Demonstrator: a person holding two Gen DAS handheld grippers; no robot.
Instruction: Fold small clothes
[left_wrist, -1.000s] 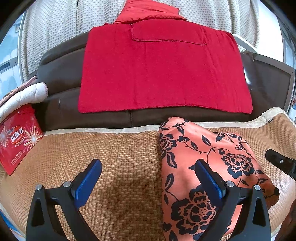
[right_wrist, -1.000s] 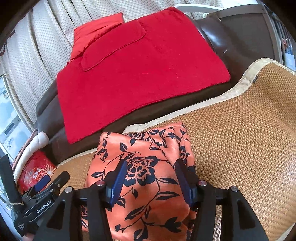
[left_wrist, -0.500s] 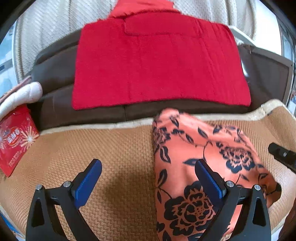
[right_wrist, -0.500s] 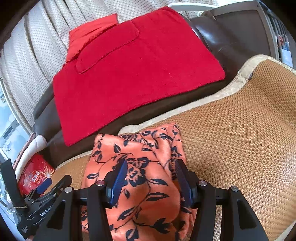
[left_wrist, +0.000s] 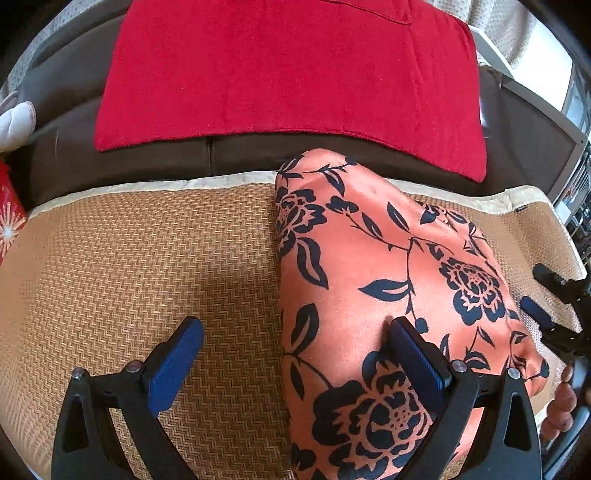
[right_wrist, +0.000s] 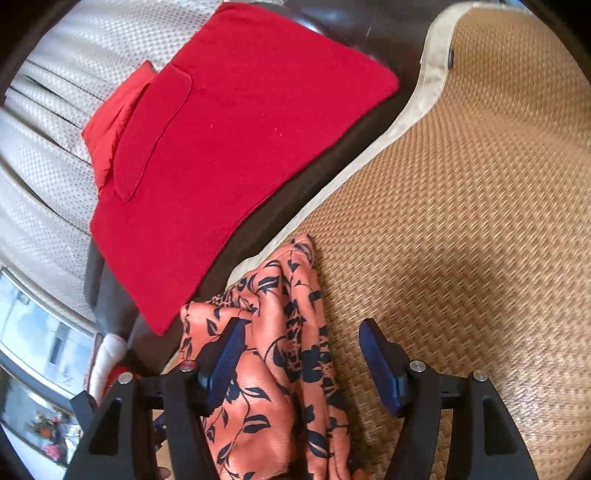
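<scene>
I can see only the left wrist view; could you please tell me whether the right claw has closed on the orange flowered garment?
Observer: No, the right claw is open and sits astride the right edge of the orange flowered garment.
Operator: Thank you. Is that edge lying flat?
Observer: No, it is bunched into loose folds that run lengthwise between the fingers.
Operator: And where are the two fingers?
Observer: The outer finger is over the woven mat and the inner one is over the garment. I cannot tell whether either is touching.
</scene>
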